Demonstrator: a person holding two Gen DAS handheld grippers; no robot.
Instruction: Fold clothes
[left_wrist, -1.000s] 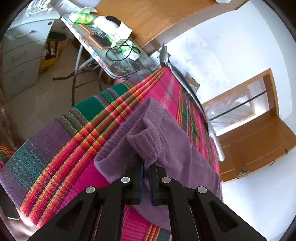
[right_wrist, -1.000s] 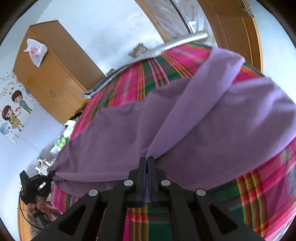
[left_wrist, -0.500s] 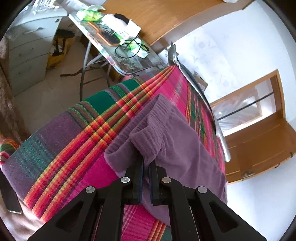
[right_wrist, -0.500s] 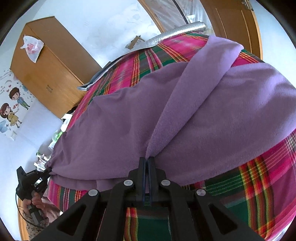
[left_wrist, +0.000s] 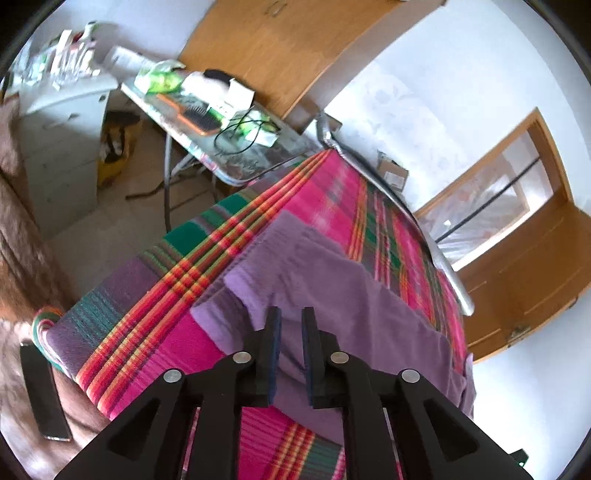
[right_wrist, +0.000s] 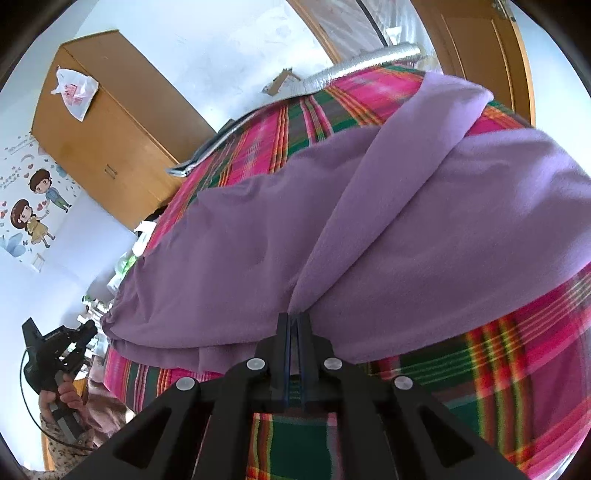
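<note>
A purple garment is spread on a plaid blanket, pinched by one gripper and let go by the other.

The purple garment (left_wrist: 354, 291) is laid across the plaid blanket (left_wrist: 155, 306) in pink, green and orange, with its ribbed hem toward the left gripper (left_wrist: 290, 321). That gripper's jaws have just been opening and are parted, with a clear gap between them; the cloth is seen lying below the gap and is not pressed by the fingers. In the right wrist view the right gripper (right_wrist: 293, 321) is clenched on a gathered fold of the purple garment (right_wrist: 258, 240), and creases are drawn from the fold toward the far side. At the far left of that view the left gripper (right_wrist: 79, 334) is seen in a hand (right_wrist: 68, 397), just beside the garment's corner.
</note>
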